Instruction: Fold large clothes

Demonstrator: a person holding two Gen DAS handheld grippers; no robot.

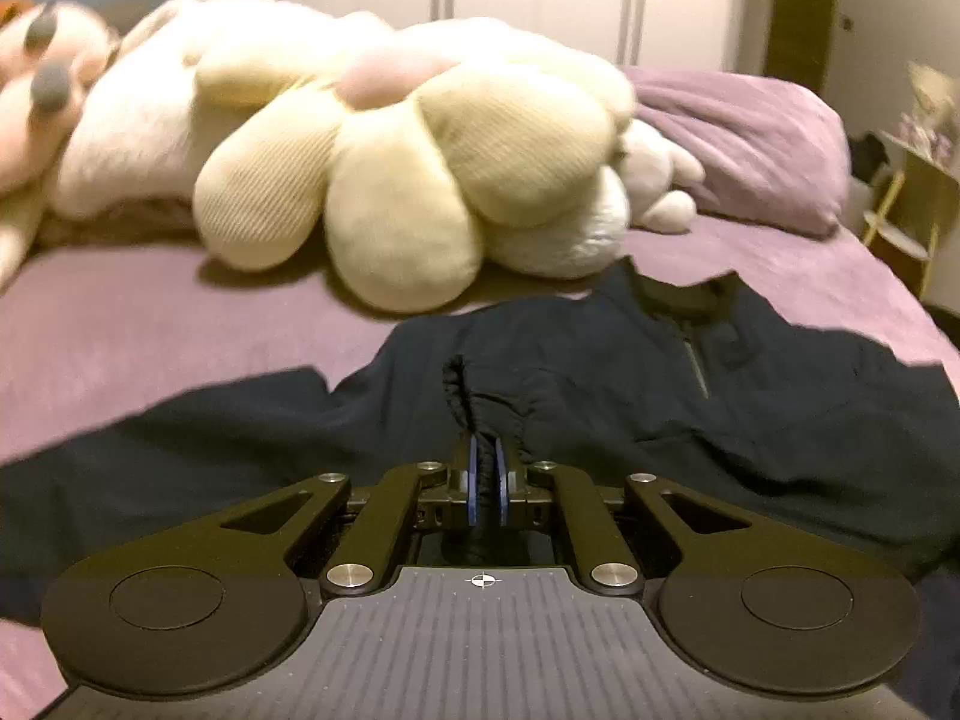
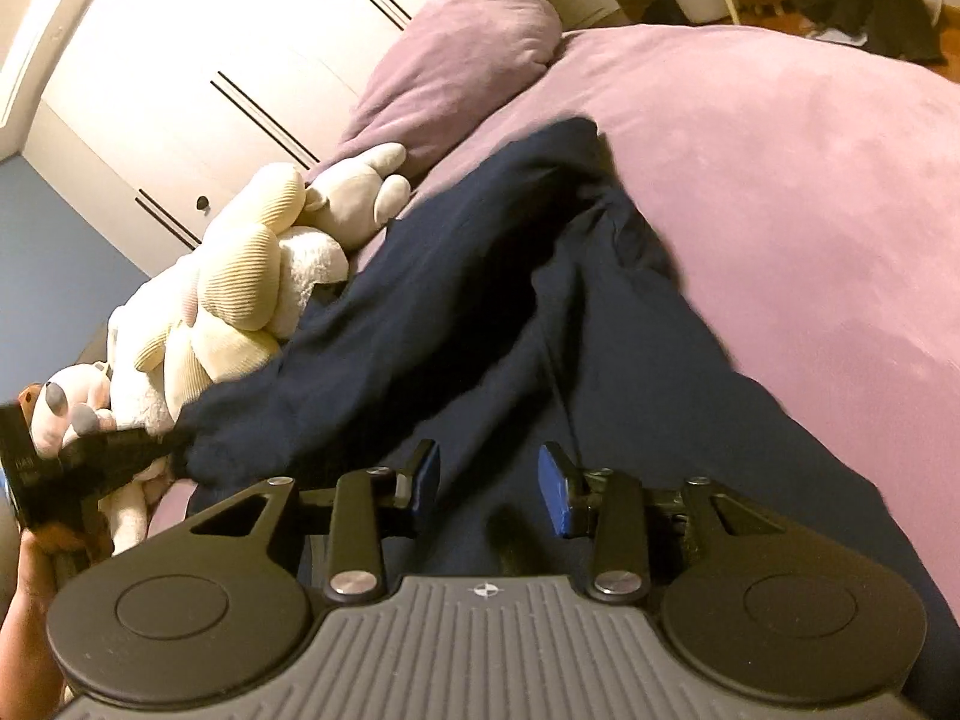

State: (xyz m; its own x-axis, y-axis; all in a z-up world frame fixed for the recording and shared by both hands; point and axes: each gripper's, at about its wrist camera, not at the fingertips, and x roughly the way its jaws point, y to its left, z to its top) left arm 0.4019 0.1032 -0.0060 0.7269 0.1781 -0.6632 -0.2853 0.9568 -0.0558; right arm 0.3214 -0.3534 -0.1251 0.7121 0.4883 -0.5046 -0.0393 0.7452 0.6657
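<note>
A dark navy jacket (image 1: 660,396) with a zipper lies spread on the purple bed. My left gripper (image 1: 487,474) is shut on the jacket's gathered cuff (image 1: 474,408), which bunches up just past the blue pads. In the right wrist view the same jacket (image 2: 510,312) is crumpled, with the left gripper (image 2: 120,450) pinching its edge at the far left. My right gripper (image 2: 487,483) is open and empty, hovering over the dark cloth, with cloth showing between its blue pads.
Cream plush toys (image 1: 390,168) lie across the head of the bed, also in the right wrist view (image 2: 240,288). A purple pillow (image 1: 750,144) sits behind at the right. The bed cover (image 2: 780,180) stretches right. White wardrobe doors (image 2: 180,60) stand behind. Furniture stands past the bed's right edge (image 1: 912,204).
</note>
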